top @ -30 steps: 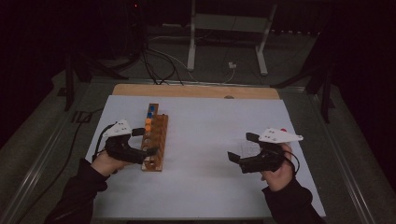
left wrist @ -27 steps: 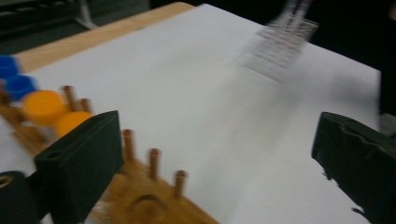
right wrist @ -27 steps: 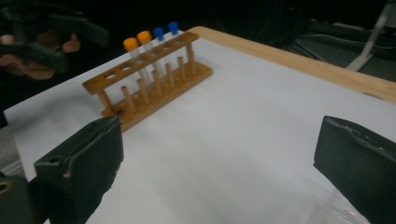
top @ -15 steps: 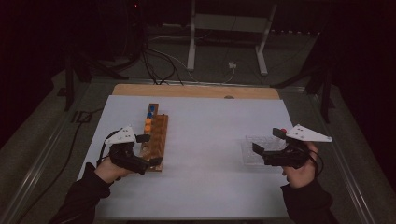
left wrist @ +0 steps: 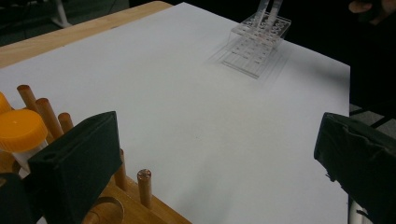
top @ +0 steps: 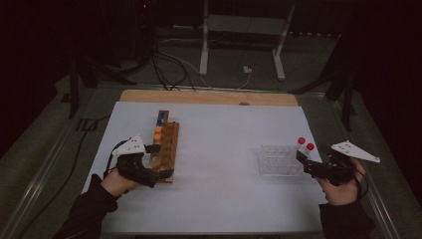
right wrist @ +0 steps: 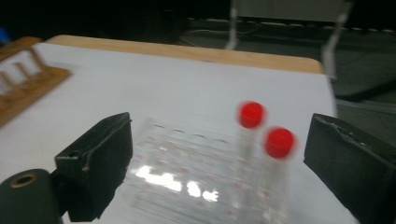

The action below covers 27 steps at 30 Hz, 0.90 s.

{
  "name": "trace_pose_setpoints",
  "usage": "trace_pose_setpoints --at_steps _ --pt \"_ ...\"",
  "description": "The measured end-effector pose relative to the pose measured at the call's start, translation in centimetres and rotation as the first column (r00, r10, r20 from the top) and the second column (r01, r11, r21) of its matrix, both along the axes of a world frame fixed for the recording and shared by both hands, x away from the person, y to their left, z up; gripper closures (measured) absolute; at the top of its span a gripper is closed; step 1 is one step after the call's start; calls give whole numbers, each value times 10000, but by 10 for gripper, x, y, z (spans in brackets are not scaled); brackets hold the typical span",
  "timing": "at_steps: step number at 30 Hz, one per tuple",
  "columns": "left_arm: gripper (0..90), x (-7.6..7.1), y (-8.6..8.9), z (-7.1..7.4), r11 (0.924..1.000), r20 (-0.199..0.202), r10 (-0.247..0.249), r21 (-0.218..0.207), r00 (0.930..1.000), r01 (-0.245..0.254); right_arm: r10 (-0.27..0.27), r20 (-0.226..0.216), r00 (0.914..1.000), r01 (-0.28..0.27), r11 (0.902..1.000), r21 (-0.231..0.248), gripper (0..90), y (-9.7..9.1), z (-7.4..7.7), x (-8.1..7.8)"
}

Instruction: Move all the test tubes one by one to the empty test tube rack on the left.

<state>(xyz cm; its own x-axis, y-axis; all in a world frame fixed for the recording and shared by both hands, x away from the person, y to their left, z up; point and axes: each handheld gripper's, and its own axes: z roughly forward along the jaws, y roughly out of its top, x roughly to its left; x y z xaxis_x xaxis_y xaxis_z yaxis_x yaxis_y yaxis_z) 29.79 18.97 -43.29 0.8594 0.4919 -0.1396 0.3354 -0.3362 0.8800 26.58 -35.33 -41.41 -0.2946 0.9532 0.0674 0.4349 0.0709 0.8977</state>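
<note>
Now the right gripper's [right wrist: 219, 154] wide fingers, just narrowing, frame two red-capped clear plastic tubes [right wrist: 264, 135]; centre one, then close; left gripper [left wrist: 219, 158] gapes empty.

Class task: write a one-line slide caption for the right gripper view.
Open right claw approaches two red-capped tubes standing in a clear rack.

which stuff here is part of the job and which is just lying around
In use:
- clear tube rack
- two red-capped tubes
- wooden rack with orange-capped tubes

Lying about:
- metal stand
- floor cables
</note>
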Motion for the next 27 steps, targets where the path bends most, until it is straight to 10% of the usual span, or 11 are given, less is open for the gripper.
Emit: trace_pose_setpoints --at_steps 7,27 --pt "15 2 -2 -5 9999 -126 -5 152 9999 7 -862 -732 9936 862 9963 -38 287 -19 -17 3" --pt "15 0 -1 -2 9999 61 4 119 10000 -5 -932 -1677 9814 849 9948 -565 696 -16 -48 34"
